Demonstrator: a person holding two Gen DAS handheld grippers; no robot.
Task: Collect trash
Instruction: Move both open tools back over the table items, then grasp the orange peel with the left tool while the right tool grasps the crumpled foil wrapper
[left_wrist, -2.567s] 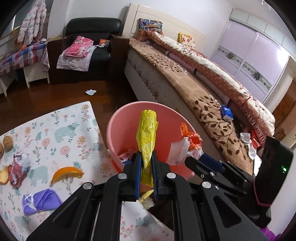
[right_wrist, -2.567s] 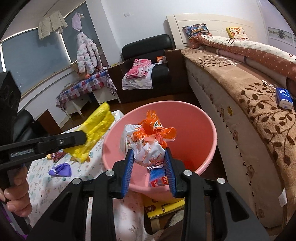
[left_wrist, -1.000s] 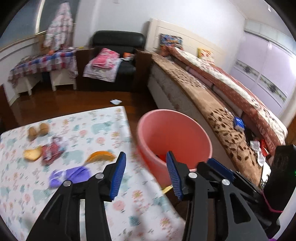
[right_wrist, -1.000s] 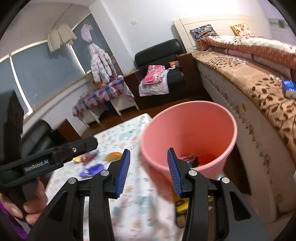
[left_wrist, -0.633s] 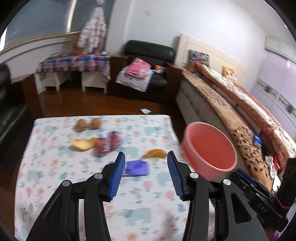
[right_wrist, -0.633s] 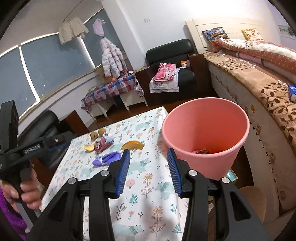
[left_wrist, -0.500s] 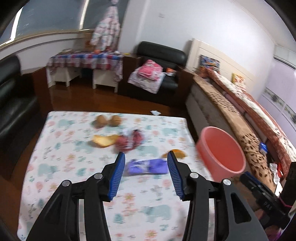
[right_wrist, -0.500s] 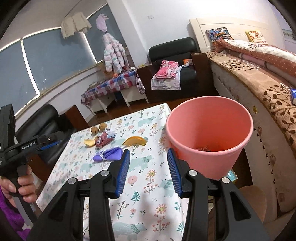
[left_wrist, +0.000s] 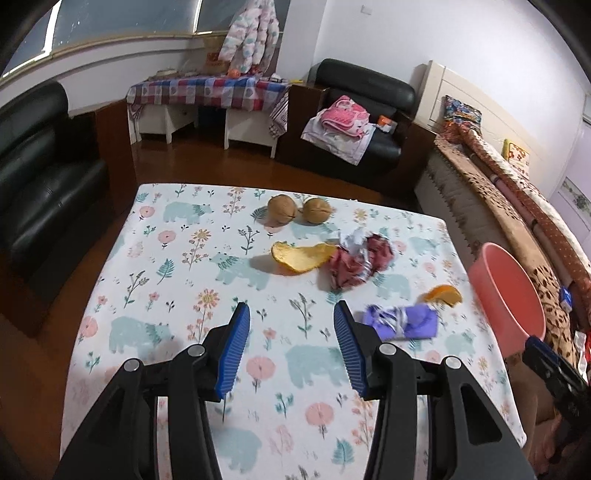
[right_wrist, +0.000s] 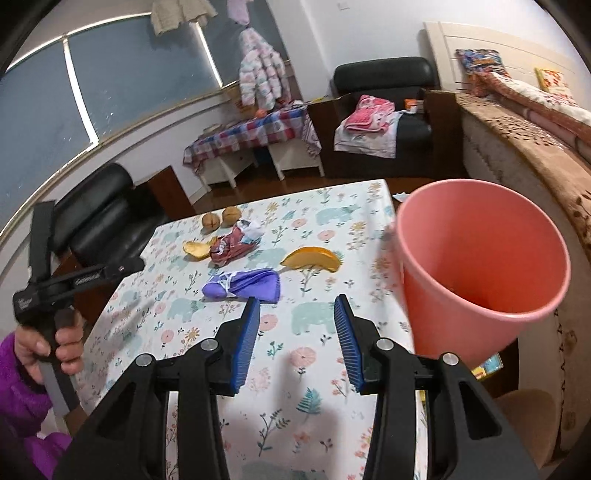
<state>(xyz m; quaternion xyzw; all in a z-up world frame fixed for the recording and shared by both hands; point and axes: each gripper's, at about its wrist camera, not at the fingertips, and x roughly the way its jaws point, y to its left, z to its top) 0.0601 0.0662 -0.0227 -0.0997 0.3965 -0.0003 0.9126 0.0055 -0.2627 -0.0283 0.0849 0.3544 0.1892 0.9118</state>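
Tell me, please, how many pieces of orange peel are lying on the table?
2: one orange peel lies mid-table against the crumpled red wrapper; the other peel sits beside the purple wrapper near the pink bin. None seems hidden.

We are in a lived-in bedroom of a home. A bed (left_wrist: 495, 173) with a white headboard, a brown patterned cover and rolled quilts runs along the right wall. Folded clothes (left_wrist: 341, 120) lie on a black leather armchair (left_wrist: 354, 107) beside it, and a padded jacket (right_wrist: 260, 79) hangs by the wide curved window (right_wrist: 110, 85). A checked cloth covers a low white side table (left_wrist: 207, 99), the floor (left_wrist: 207, 162) is dark polished wood, and a flower-and-bear cloth dresses the bench (left_wrist: 184, 280).
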